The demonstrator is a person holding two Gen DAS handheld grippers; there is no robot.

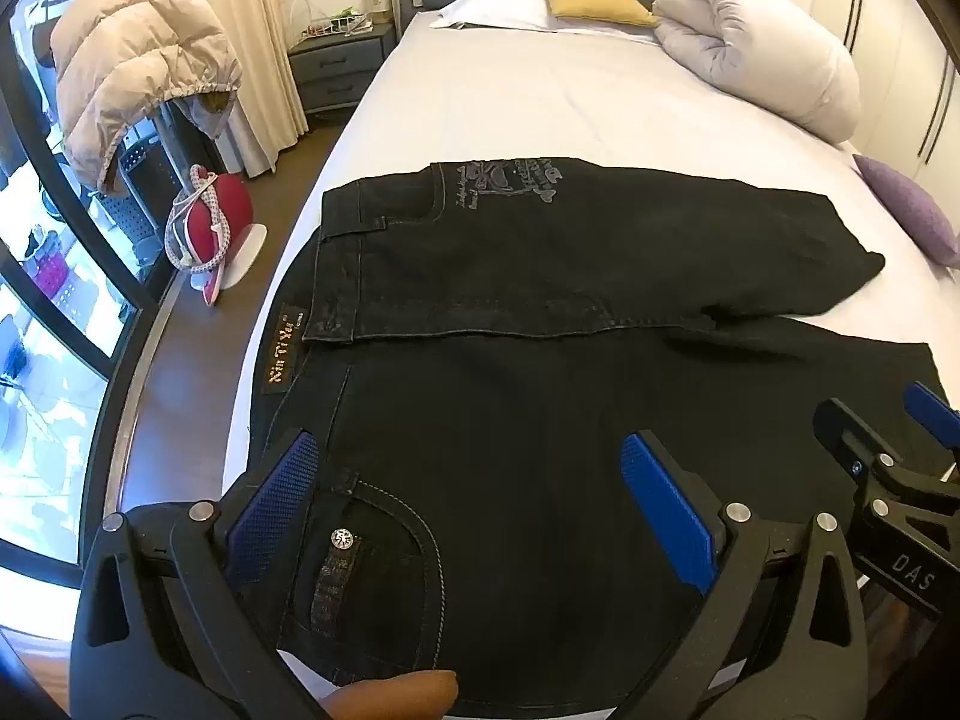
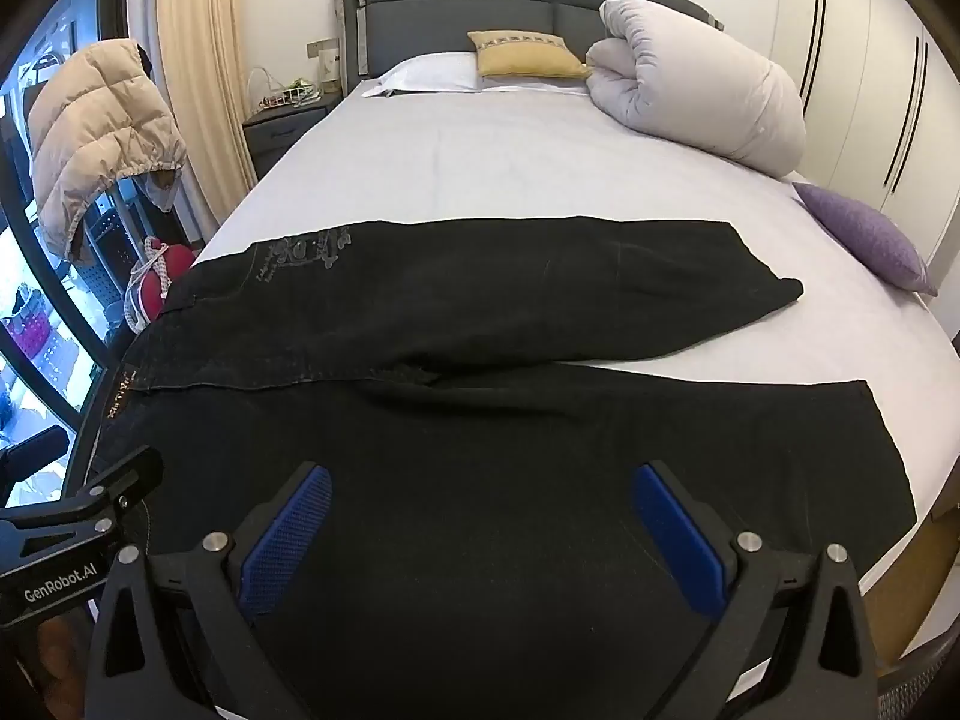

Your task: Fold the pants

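With both my left gripper [image 1: 471, 504] and right gripper [image 2: 480, 534] spread wide, empty, above the black jeans [image 1: 540, 408], I should pinch the near leg's edge on both sides of the gold waistband label [image 1: 281, 354].

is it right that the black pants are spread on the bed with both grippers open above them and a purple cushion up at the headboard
Not quite. The cushion at the headboard is yellow; the purple cushion lies at the bed's right edge, as the right wrist view shows. The rest holds: the black pants are spread there, left gripper and right gripper open above them.

The right tool [image 1: 900, 450], at the right edge, reads "DAS". The left tool [image 2: 78, 540], at the lower left, reads "GenRobot.AI". The pants' [image 1: 540, 420] waist label [image 1: 283, 354] has gold letters, too small to read.
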